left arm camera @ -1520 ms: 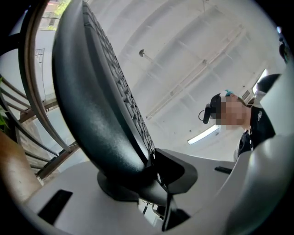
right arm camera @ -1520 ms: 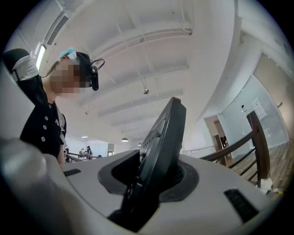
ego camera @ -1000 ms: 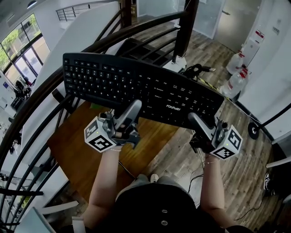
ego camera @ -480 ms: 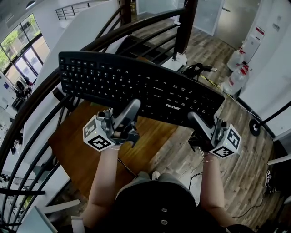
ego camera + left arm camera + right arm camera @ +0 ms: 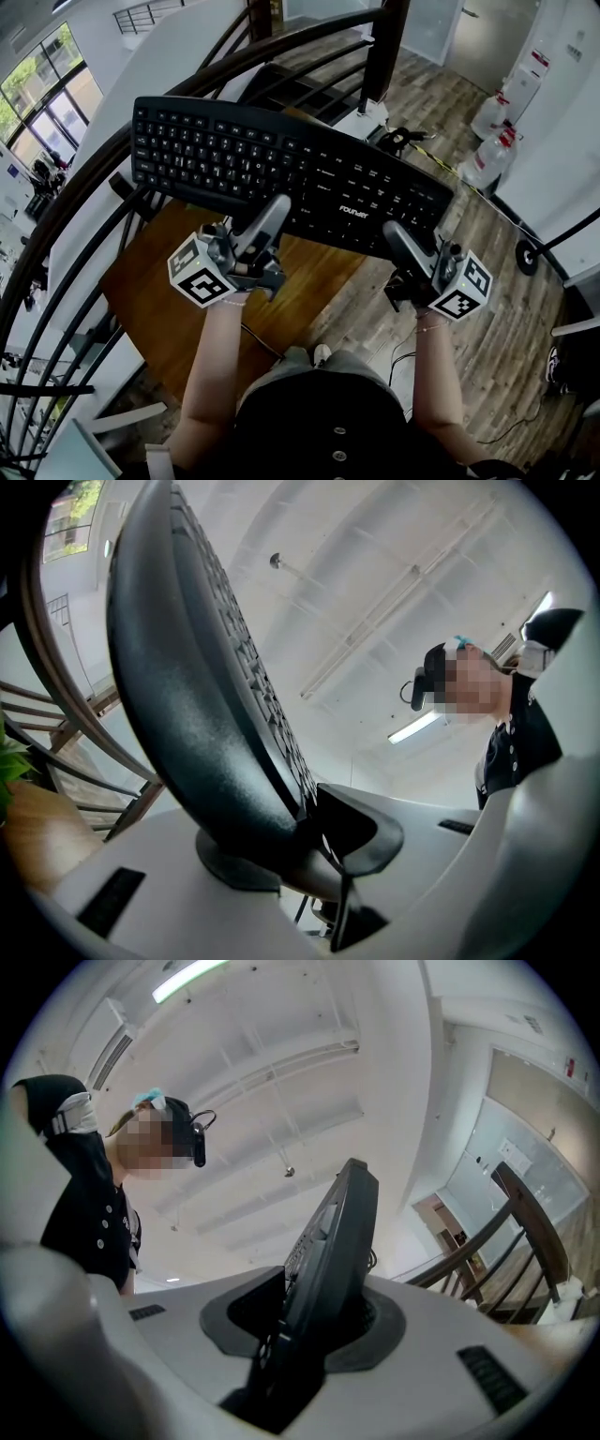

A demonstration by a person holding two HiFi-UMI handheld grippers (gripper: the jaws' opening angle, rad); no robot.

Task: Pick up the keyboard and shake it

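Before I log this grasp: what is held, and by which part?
The keyboard, by its near long edge: left hand-held gripper midway, right hand-held gripper toward its right end.

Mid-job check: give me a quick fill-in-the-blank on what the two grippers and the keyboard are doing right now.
1. The number of grippers shut on the black keyboard is ____.
2. The left gripper and the right gripper clamp the keyboard's long edge nearest the ____.
3. The keyboard's keys face ____, toward the head camera.
4. The brown tabletop below the grippers looks made of ____.
Missing words: two; person; up; wood.
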